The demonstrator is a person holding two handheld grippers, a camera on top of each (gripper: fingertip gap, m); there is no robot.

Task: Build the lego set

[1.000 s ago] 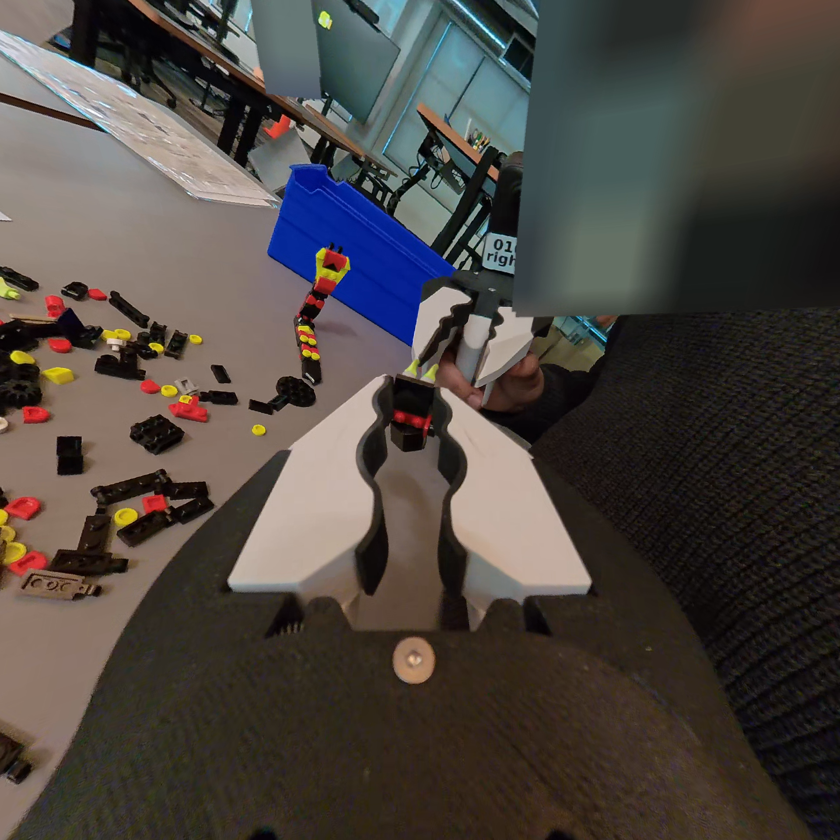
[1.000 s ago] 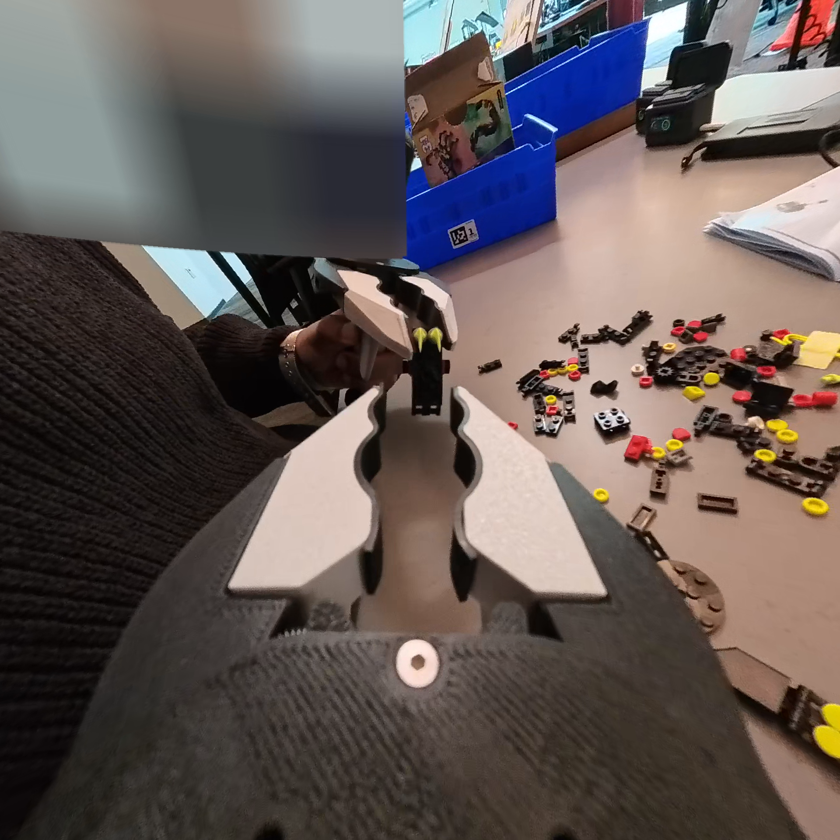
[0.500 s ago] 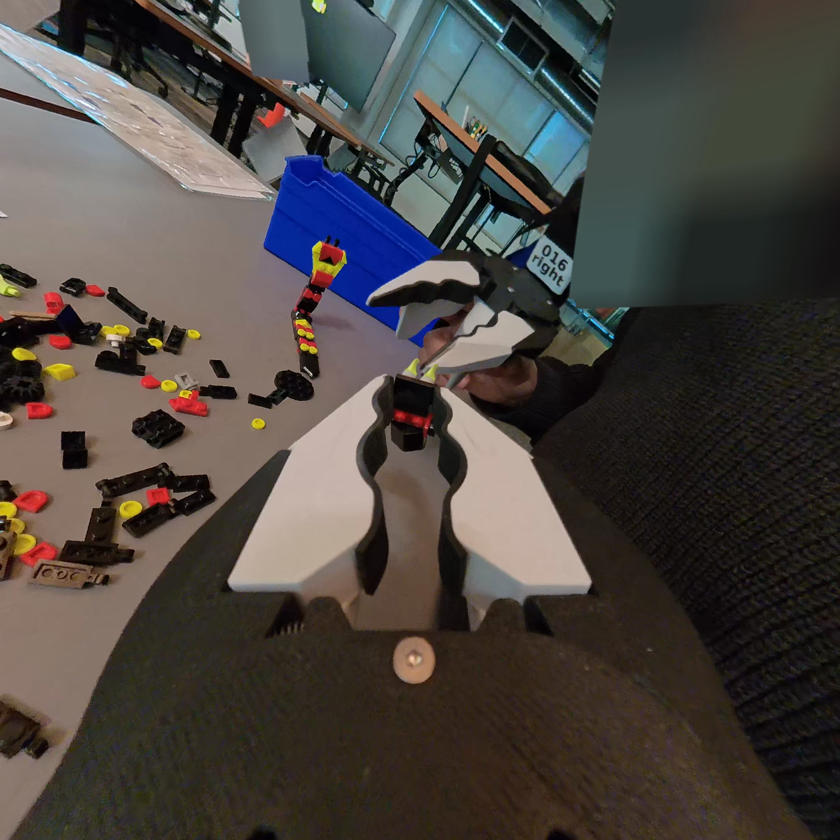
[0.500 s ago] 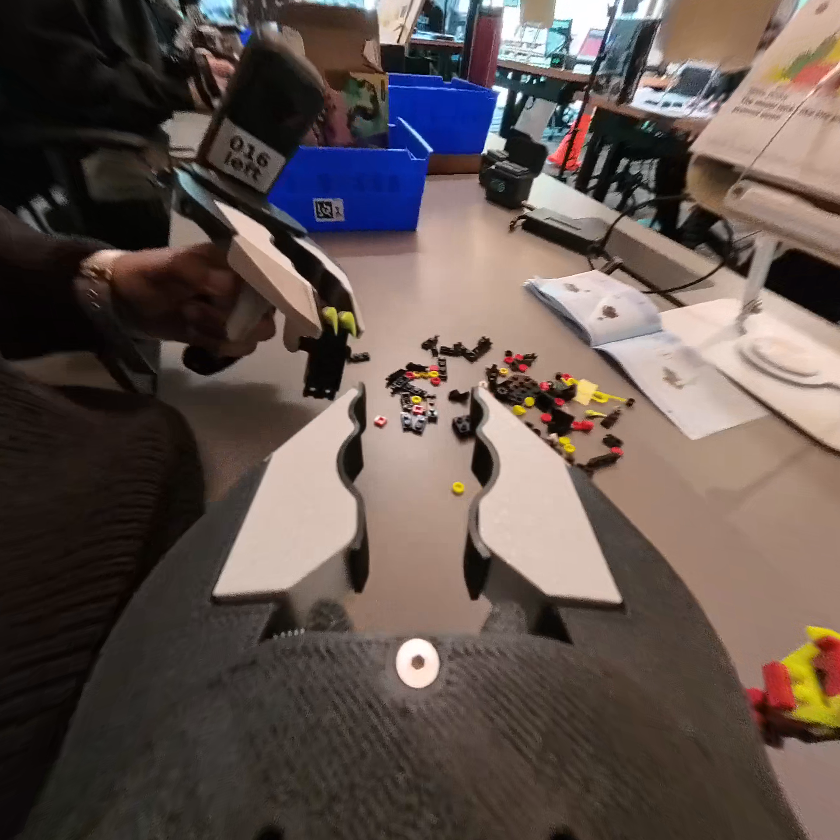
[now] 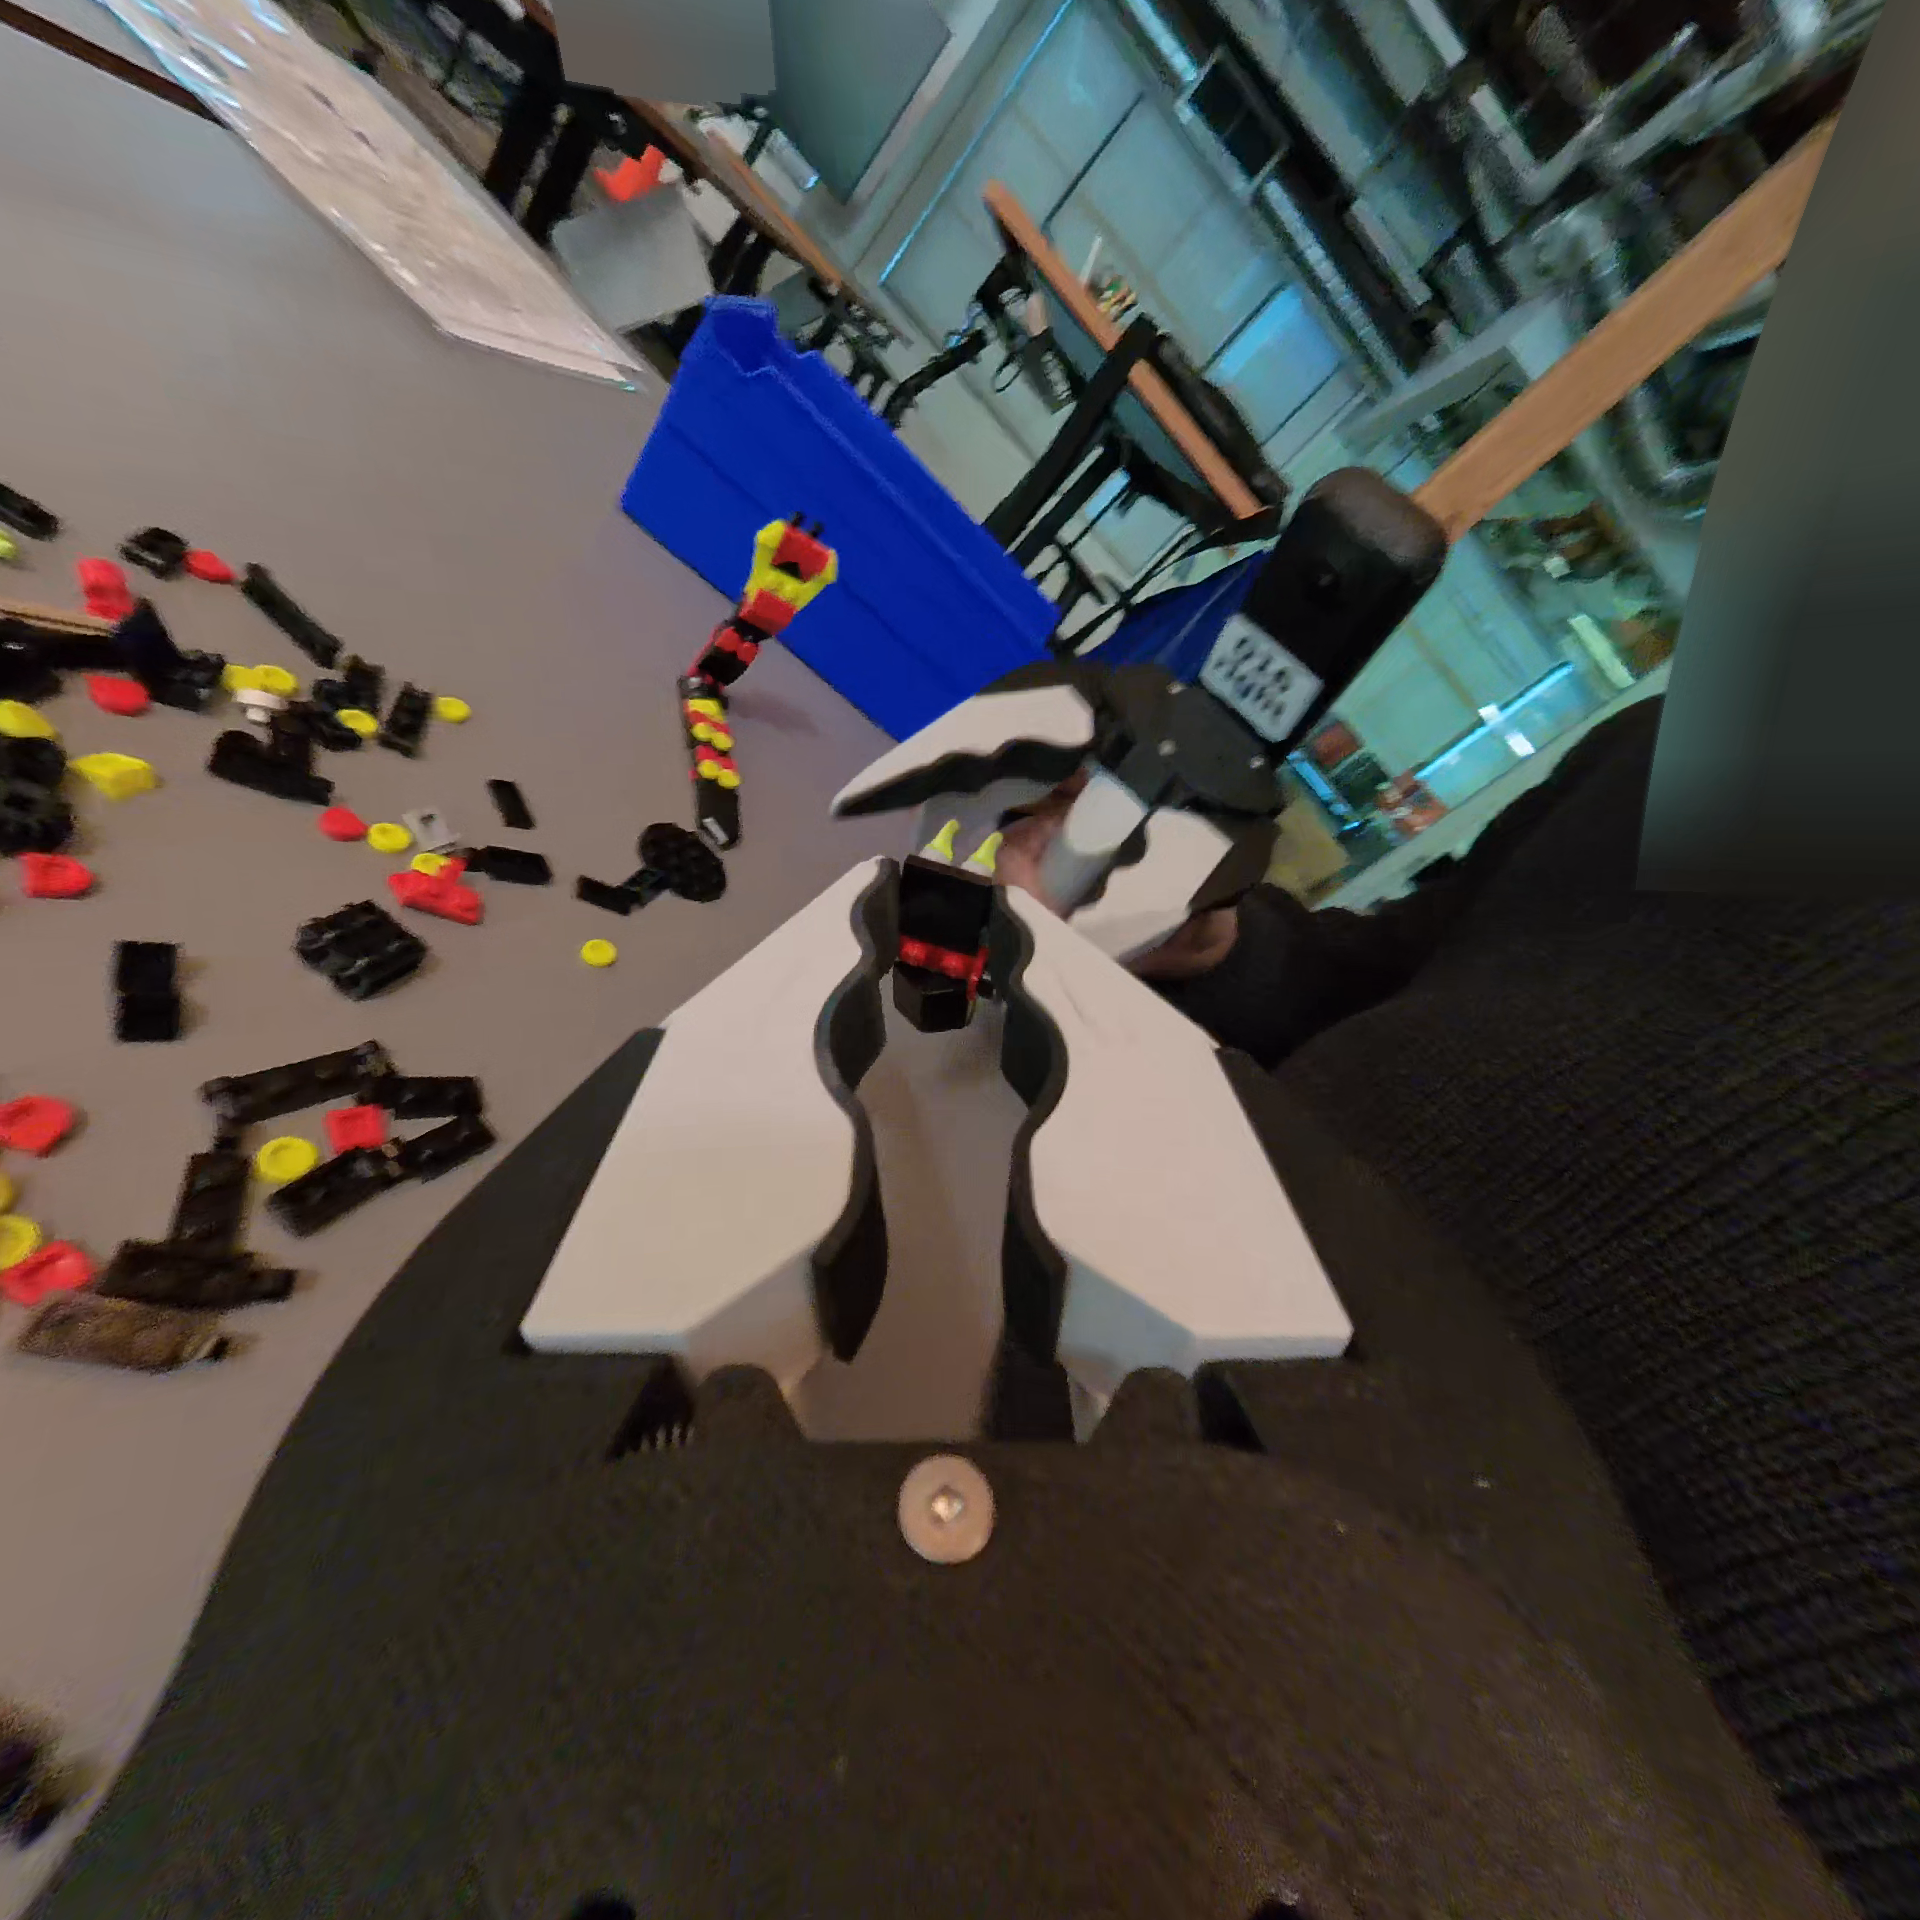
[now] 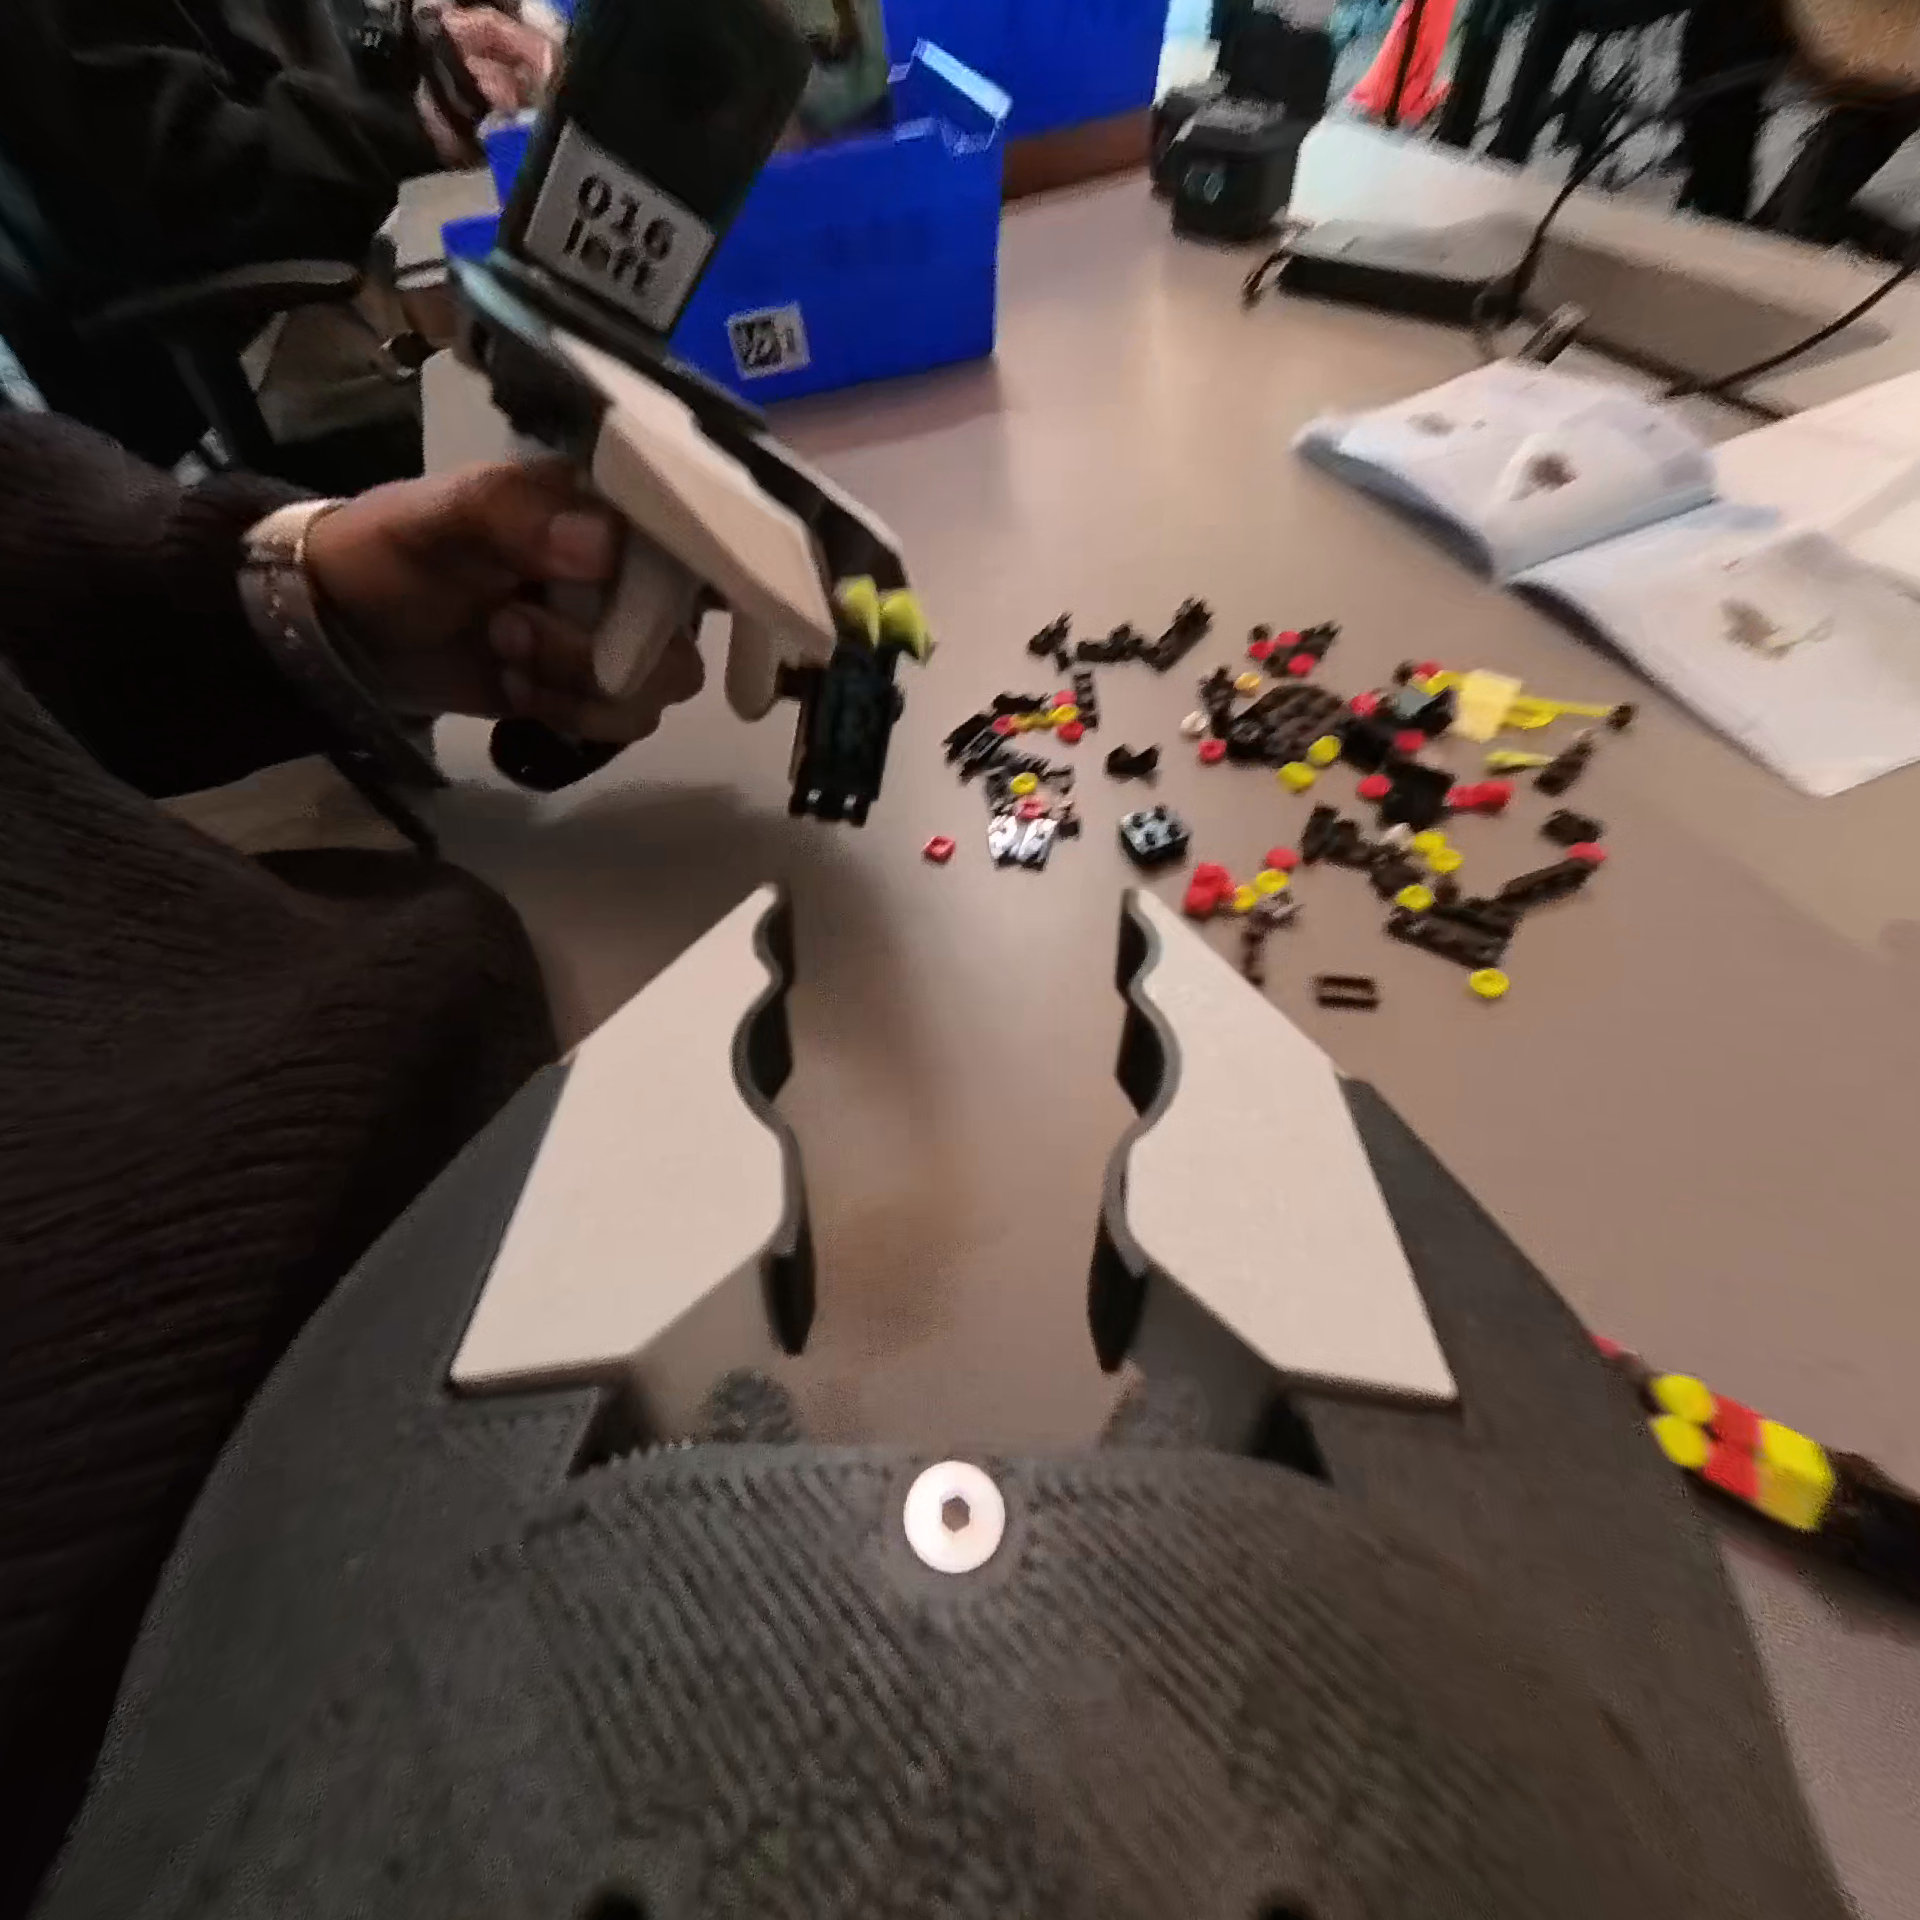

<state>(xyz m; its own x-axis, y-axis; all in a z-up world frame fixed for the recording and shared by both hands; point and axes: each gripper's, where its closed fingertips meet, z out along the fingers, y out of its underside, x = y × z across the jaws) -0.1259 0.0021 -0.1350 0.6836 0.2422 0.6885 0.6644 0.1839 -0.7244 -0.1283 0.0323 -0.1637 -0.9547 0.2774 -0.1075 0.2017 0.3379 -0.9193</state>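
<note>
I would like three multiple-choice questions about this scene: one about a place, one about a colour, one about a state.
1. Where does the long red, yellow and black brick chain lie?
A. inside the bin
B. on the grey table, in front of the blue plastic bin
C. in the right gripper

2. What colour are the two pointed pieces on top of the small black brick assembly?
A. yellow-green
B. blue
C. white

3. How is the right gripper?
A. shut on a brick
B. open and empty
C. shut, empty

Answers: 1 B, it lies on the tabletop before the bin; 2 A, both tips look yellow-green; 3 B, its jaws stand wide apart, while the left gripper clamps the assembly.
</note>
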